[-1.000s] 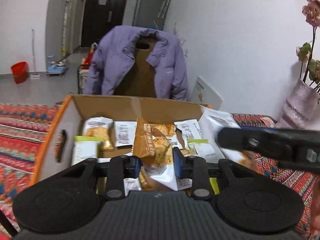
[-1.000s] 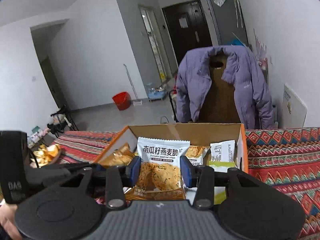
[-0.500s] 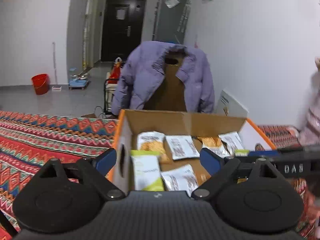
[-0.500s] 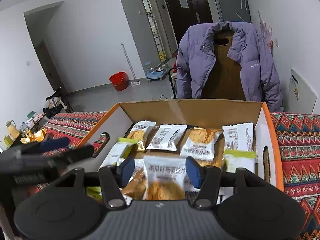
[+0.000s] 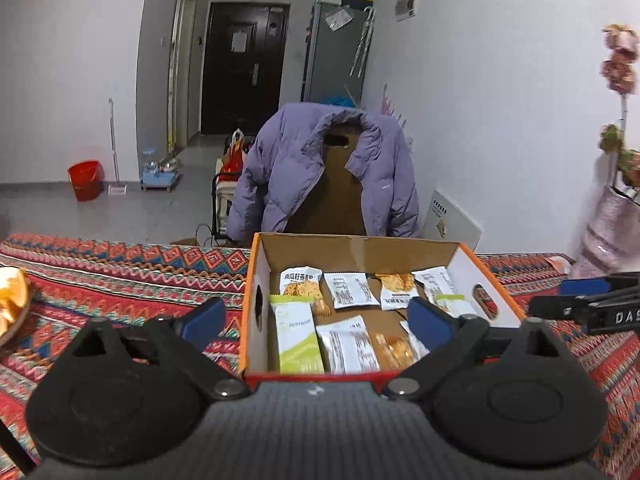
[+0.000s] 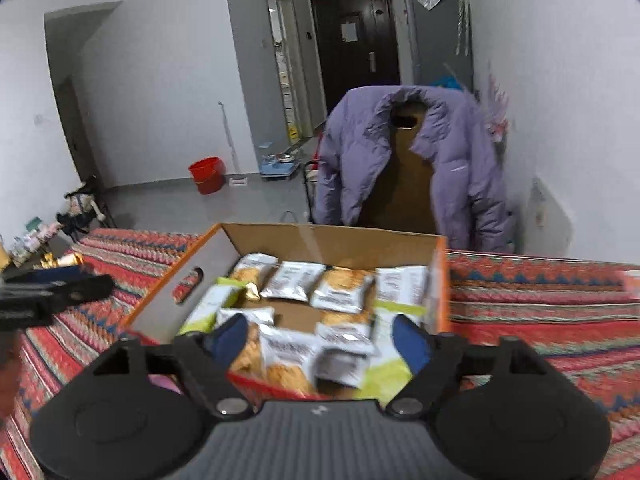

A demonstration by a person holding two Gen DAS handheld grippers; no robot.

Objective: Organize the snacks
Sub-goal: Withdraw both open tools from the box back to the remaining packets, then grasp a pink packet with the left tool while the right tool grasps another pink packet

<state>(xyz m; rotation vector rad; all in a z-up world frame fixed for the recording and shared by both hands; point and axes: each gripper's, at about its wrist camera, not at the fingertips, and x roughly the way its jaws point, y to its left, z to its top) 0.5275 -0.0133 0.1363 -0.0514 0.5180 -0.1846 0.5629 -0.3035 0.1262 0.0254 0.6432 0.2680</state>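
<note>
While snack packets lie in the cardboard box, both the left gripper and right gripper, jaws just opened, hover empty.

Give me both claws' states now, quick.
Left claw: open, just been opening, empty.
Right claw: open, just been opening, empty.

both tongs, left tongs and right tongs, are matte black with ribbed bodies, round silver screws and blue pads.

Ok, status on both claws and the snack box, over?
Left claw open, empty, jaws just opened. Right claw open, empty, just released. Snack packets lie in cardboard box. Nothing blocking.
</note>
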